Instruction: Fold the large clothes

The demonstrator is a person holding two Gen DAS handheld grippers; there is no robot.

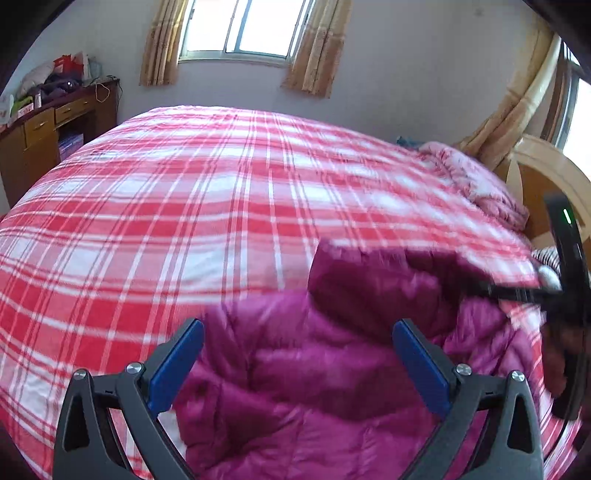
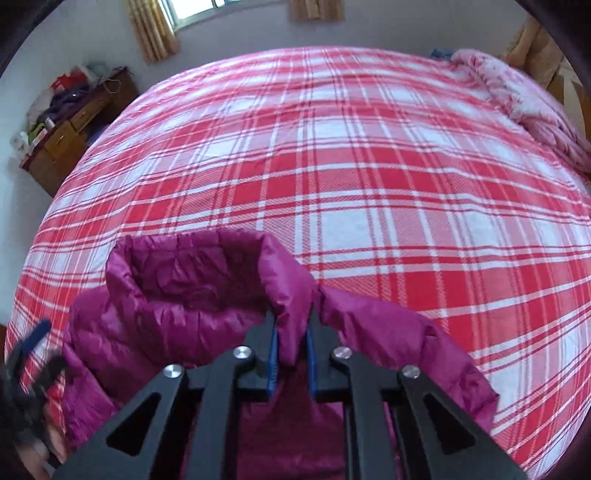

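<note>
A magenta quilted down jacket (image 1: 295, 369) lies at the near edge of a bed with a red and white plaid cover (image 1: 184, 206). My left gripper (image 1: 297, 332) hovers open just above the jacket's body, blue pads wide apart, nothing between them. In the right wrist view the jacket (image 2: 177, 295) shows its stand-up collar. My right gripper (image 2: 292, 325) is shut on the collar's right end, with a fold of fabric pinched between the blue pads. The right gripper also appears blurred at the right edge of the left wrist view (image 1: 524, 291).
A pink ruffled quilt (image 1: 476, 181) lies bunched at the bed's far right by a wooden headboard (image 1: 546, 184). A wooden desk (image 1: 48, 129) piled with clutter stands at the left wall. Curtained windows (image 1: 243, 26) are behind the bed.
</note>
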